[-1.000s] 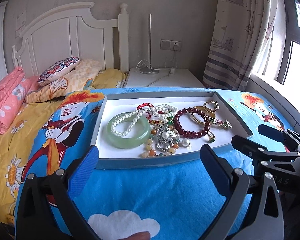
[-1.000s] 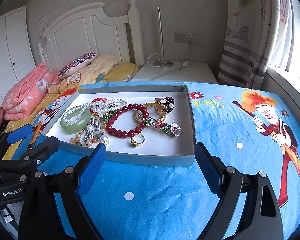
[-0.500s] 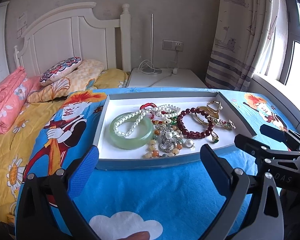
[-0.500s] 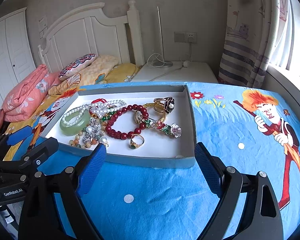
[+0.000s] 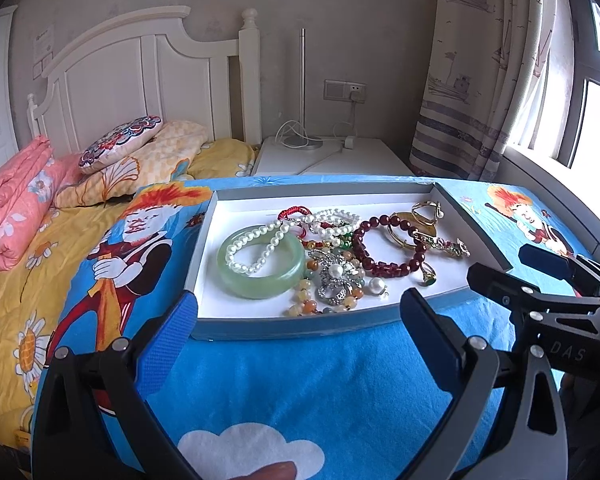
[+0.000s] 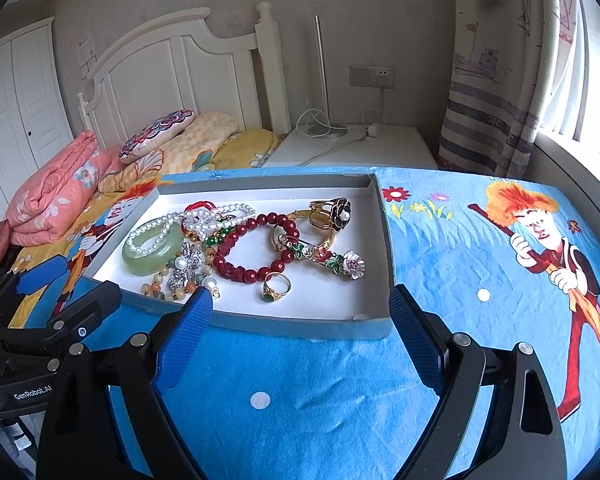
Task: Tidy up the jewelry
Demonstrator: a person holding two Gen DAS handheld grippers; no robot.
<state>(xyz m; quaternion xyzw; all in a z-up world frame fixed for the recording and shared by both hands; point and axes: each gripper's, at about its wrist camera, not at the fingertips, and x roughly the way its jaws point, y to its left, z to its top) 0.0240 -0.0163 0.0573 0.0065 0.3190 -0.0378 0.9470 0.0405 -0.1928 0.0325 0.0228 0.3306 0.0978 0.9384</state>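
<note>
Nothing among the jewelry has shifted since the earlier frames, and both grippers hang where they were, just short of the near wall of the tray (image 5: 260, 330), a shallow grey box with a white floor lying on a blue cartoon-printed cloth (image 5: 320, 392) that covers the tabletop. Left gripper (image 5: 296, 320) has its blue-padded fingers (image 5: 168, 340) spread wide with nothing between them; the right gripper (image 6: 300, 316) likewise has its fingers (image 6: 184, 336) spread wide and empty, and it shows at the right edge of the left wrist view. Inside the tray, all the pieces lie bunched together: a pale green jade bangle (image 5: 260, 268) sits toward the left side with a strand of white pearls (image 5: 256, 248) draped over it, a silver flower brooch (image 5: 336, 276) with a pearl centre lies just beside the bangle, and a string of amber and green beads (image 5: 312, 304) trails to the near wall. A dark red bead bracelet (image 6: 256, 248) lies in the middle, touching a gold bangle (image 6: 300, 232) and an enamelled flower pin (image 6: 332, 260). A gold ring with a green stone (image 6: 276, 286) rests near the bracelet, and a black flower ring (image 6: 334, 210) sits toward the far right corner. Beyond the tabletop are a bed (image 5: 20, 280) with yellow sheets and a white nightstand (image 5: 332, 160).
</note>
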